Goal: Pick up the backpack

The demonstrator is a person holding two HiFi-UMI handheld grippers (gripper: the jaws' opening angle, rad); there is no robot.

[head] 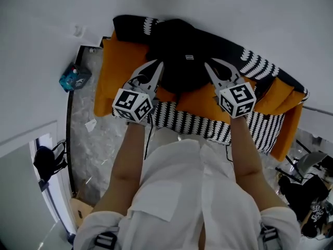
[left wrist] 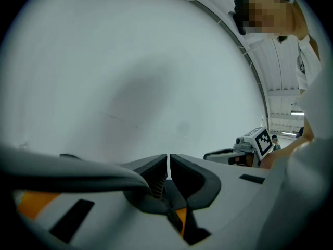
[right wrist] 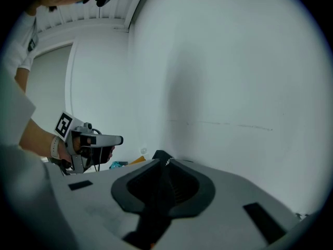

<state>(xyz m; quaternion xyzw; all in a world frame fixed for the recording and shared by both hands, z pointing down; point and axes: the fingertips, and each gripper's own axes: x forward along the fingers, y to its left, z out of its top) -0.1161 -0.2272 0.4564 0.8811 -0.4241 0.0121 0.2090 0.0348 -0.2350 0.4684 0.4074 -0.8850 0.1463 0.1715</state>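
In the head view, a black fabric backpack (head: pixel 182 51) lies on an orange sofa (head: pixel 117 72). The sofa also carries a black-and-white striped blanket (head: pixel 208 123). The left gripper (head: pixel 154 66) and the right gripper (head: pixel 218 66) both point at the backpack, one at each flank. The backpack sits between their tips and just ahead of them. I cannot tell whether either tip touches it. The striped edge of the blanket hangs just under both marker cubes.

In the left gripper view, the two dark jaws stand together, with only a hairline slit between the pads, and they hold nothing. Ahead of them is a plain white wall (left wrist: pixel 130 72). The right gripper shows off to the right side.

In the right gripper view, the jaws are a little apart, with a narrow dark gap between them, and they grip nothing. The white wall is ahead here too, and the left gripper shows off to the left side.
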